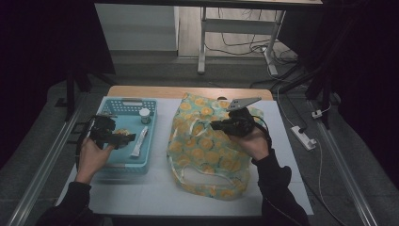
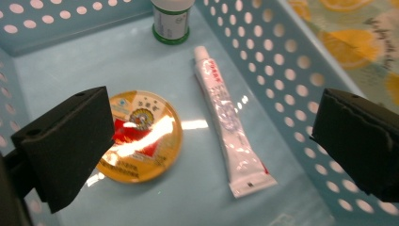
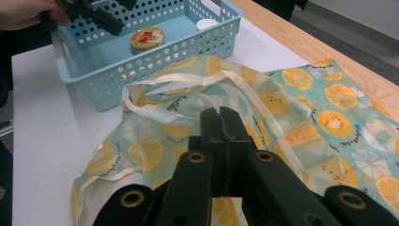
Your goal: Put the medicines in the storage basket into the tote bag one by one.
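Right gripper (image 3: 219,123): being held over the near part of the fruit-print bag (image 1: 207,146), jaws being pressed flat together; whether any cloth is being pinched between the tips cannot be told.
Fruit-print bag: being spread flat on the white table (image 1: 155,188), right of the basket, its pale handle (image 3: 155,89) being left looped on top on the side toward the basket.
Left gripper (image 2: 211,136): being held wide open, angled down into the blue basket (image 1: 106,106), nothing being touched by either black pad.
Round tin (image 2: 141,136): being framed just beside one jaw, lying flat on the basket floor, yellow lid with a red and white label being lit by glare.
White tube (image 2: 228,134): being shown between the open jaws, lying flat just beside the tin, apart from it, cap end pointing to the far wall, crimped end nearer.
Small bottle (image 2: 171,21): being seen farthest back, standing upright near the far wall of the basket, green band at its foot, white cap being picked out in the high view.
Basket: being kept on the left part of the table, its perforated wall running just beside the bag's edge.
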A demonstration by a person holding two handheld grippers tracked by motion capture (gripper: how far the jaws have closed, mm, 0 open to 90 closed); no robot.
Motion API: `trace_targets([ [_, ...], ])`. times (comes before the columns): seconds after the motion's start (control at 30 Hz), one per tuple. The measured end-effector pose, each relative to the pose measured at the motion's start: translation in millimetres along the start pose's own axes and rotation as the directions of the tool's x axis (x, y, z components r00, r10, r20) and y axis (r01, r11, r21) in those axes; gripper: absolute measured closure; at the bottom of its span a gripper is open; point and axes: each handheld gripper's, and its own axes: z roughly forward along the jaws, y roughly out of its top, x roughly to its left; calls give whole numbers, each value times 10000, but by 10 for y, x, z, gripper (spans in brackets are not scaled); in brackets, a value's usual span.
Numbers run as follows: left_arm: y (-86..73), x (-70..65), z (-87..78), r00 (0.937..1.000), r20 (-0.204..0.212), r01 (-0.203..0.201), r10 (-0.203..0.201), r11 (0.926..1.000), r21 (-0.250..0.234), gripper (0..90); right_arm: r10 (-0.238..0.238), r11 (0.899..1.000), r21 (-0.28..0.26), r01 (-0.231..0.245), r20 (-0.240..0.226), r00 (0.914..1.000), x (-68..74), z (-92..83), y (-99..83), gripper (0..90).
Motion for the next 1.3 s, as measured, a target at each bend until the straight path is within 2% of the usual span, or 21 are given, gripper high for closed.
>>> trace_targets([
  [0.2,62,117,115,9999,-20,110,-110,9996,244,0,-45,10000,11,45,5,10000,-1,-11,3,900],
  [0.43,74,255,274,9990,-291,363,-343,9969,702,0,-60,10000,-24,60,13,10000,-1,-17,5,900],
  [0.73,114,366,432,9998,-93,187,-177,9923,1222,0,-94,10000,32,94,-10,10000,2,-15,5,900],
  [0.9,108,413,547,9996,-252,189,-145,9825,1856,0,-87,10000,5,87,10,10000,-4,-23,3,900],
  [1.03,111,410,587,9992,-389,133,-49,9762,2167,0,-98,10000,20,98,-4,10000,-2,-20,2,900],
  [1.17,101,404,626,9988,-498,100,36,9633,2684,0,-103,9999,28,103,-14,9999,1,-20,3,900],
  [1.23,95,397,648,9985,-540,253,-102,9573,2880,0,-101,9999,13,101,-10,9999,1,-23,3,900],
  [1.3,94,391,666,9981,-620,231,-37,9490,3144,0,-107,9999,-4,107,-2,9999,1,-27,3,900],
])
